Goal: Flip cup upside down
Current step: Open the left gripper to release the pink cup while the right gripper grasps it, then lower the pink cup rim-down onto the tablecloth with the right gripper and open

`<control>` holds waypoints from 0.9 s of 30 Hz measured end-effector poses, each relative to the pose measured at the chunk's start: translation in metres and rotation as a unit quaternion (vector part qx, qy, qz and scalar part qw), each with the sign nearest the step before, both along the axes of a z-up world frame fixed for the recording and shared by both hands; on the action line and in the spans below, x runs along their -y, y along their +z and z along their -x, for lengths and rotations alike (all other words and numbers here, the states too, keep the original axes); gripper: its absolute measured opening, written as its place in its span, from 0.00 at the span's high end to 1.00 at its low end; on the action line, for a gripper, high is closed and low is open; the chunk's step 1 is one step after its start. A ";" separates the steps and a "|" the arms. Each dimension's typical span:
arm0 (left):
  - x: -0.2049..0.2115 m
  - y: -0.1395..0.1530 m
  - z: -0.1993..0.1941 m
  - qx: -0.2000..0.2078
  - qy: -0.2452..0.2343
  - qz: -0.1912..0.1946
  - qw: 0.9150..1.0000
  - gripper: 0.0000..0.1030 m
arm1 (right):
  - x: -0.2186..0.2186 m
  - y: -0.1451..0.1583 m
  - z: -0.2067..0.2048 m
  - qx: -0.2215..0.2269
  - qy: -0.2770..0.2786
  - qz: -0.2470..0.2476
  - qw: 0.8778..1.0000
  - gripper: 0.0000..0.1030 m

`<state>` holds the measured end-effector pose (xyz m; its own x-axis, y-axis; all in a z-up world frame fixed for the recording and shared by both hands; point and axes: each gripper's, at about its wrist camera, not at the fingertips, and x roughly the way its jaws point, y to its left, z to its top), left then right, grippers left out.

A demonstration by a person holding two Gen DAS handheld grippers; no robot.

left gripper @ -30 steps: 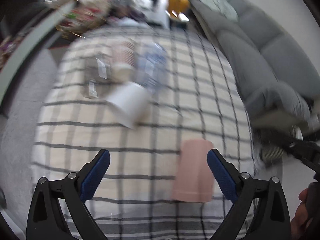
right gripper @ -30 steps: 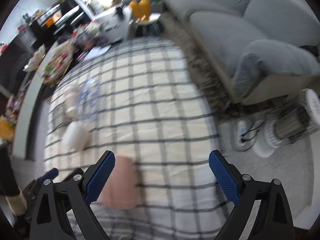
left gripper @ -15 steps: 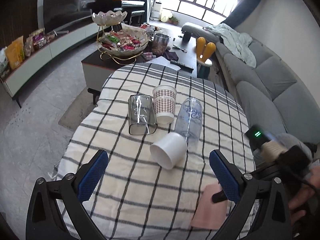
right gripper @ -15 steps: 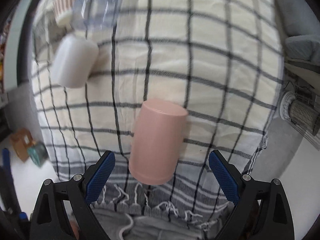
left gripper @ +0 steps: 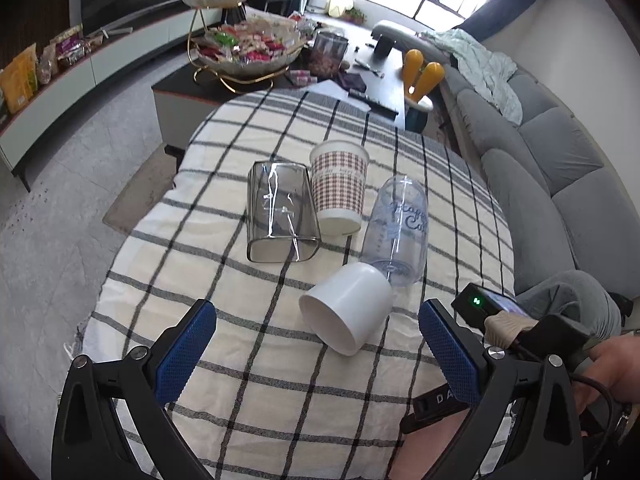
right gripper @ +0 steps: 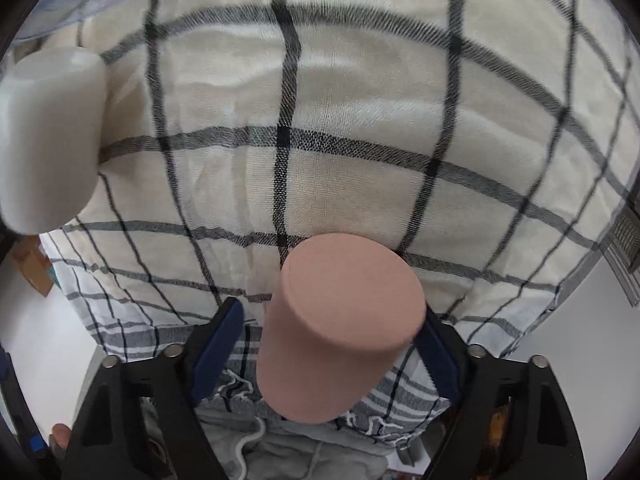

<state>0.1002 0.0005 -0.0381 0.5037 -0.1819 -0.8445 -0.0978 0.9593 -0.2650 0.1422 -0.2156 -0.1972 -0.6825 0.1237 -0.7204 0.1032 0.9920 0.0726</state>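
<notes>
A pink cup [right gripper: 340,328] lies between the blue pads of my right gripper [right gripper: 332,344], closed end towards the camera, at the near edge of the checked tablecloth [right gripper: 360,120]. The right pad touches it; a narrow gap shows on the left. A white cup [left gripper: 348,312] lies on its side near the table's middle, also in the right wrist view [right gripper: 48,140]. My left gripper [left gripper: 316,356] is open and empty, above the table's near part, with the white cup just beyond it. The pink cup is hidden in the left wrist view.
A clear square glass [left gripper: 280,212], a checked paper cup [left gripper: 340,188] and a clear plastic cup [left gripper: 396,228] lie on the cloth behind the white cup. A grey sofa [left gripper: 540,152] runs along the right. A coffee table with a snack bowl [left gripper: 248,48] stands beyond.
My right gripper dropped down over the pink cup and narrowed its fingers around it. The left wrist view steadied and moved closer to the white cup; its gripper stays open.
</notes>
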 end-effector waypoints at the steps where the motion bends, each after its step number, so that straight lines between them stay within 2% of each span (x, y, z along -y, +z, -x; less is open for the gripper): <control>1: 0.000 -0.001 -0.001 -0.001 0.000 0.000 1.000 0.00 | 0.001 -0.001 0.001 -0.002 -0.001 -0.001 1.000 0.28; 2: 0.001 0.000 -0.001 0.000 0.000 -0.002 1.000 0.00 | 0.002 -0.002 0.003 -0.003 -0.003 -0.002 1.000 0.32; 5: 0.004 0.002 0.001 0.004 -0.005 -0.004 1.000 0.00 | 0.002 0.002 0.001 0.010 -0.002 -0.009 1.000 0.33; 9: 0.003 0.010 0.007 0.018 -0.006 -0.007 1.000 0.00 | 0.001 0.023 0.000 0.048 0.003 -0.014 0.999 0.33; 11: 0.000 0.018 0.013 0.034 -0.004 -0.014 0.999 0.00 | -0.003 0.039 0.000 0.082 0.003 -0.013 0.997 0.34; 13: -0.004 0.025 0.019 0.051 -0.002 -0.021 0.998 0.00 | -0.009 0.065 -0.003 0.136 0.007 -0.015 0.991 0.34; 15: -0.012 0.032 0.029 0.079 0.002 -0.023 0.997 0.00 | -0.018 0.089 -0.003 0.190 0.011 -0.021 0.981 0.34; 17: -0.020 0.036 0.036 0.098 0.008 -0.025 0.995 0.00 | -0.031 0.114 -0.001 0.254 0.025 -0.025 0.966 0.34; 19: -0.030 0.038 0.042 0.112 0.015 -0.023 0.993 0.00 | -0.047 0.139 0.005 0.334 0.046 -0.026 0.941 0.34; 21: -0.040 0.037 0.050 0.125 0.024 -0.028 0.991 0.00 | -0.061 0.160 0.012 0.417 0.073 -0.016 0.906 0.34; 24: -0.049 0.031 0.063 0.146 0.034 -0.051 0.987 0.00 | -0.080 0.180 0.032 0.539 0.092 0.005 0.837 0.34; 27: -0.061 0.022 0.068 0.150 0.048 -0.055 0.986 0.00 | -0.092 0.179 0.053 0.606 0.084 0.023 0.791 0.34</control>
